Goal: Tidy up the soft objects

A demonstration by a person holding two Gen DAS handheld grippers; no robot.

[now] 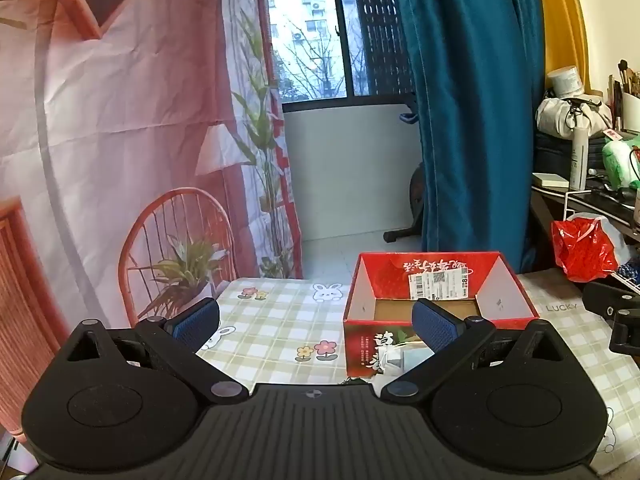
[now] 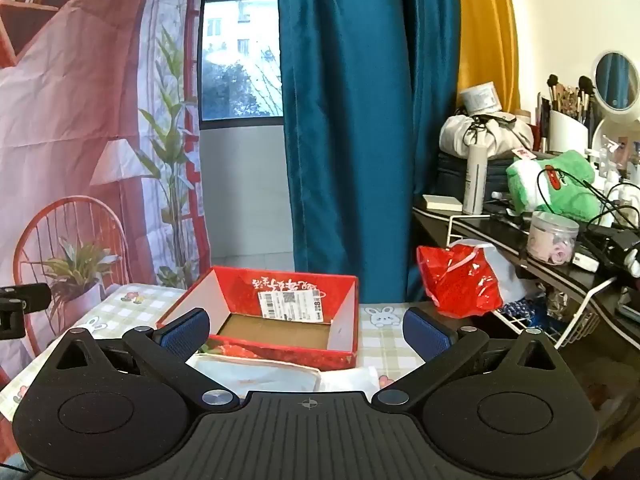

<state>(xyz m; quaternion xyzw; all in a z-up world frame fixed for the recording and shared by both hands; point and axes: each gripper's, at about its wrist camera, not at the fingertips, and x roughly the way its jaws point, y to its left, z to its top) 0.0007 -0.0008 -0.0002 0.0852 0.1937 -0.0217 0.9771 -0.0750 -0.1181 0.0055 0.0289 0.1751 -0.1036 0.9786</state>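
**Both grippers poised over the checked surface, red box ahead**

Left wrist view: the left gripper (image 1: 316,322) hangs above the surface (image 1: 280,312), which wears a green-checked cloth printed with rabbits and flowers. Its jaws are spread wide with nothing between them. The open red box (image 1: 440,304) stands at about one o'clock from the gripper, its cardboard floor bare and a white shipping label (image 1: 438,285) stuck on its far inner wall. The tip of the other gripper shows at three o'clock, at the frame edge.

Right wrist view: the right gripper (image 2: 306,334) also hangs above the surface (image 2: 384,344), jaws spread wide and gripping nothing. The red box (image 2: 276,312) lies at twelve o'clock, slightly left. Just in front of the box, near the gripper body, lie a flat clear-plastic packet (image 2: 260,374) and a white soft item (image 2: 352,378) beside it; what they contain cannot be told. A red plastic bag (image 2: 460,280) sits at two o'clock, by the corner of a dark side shelf (image 2: 560,276) that carries a green plush toy (image 2: 556,188). A blue curtain (image 2: 352,120) hangs behind.
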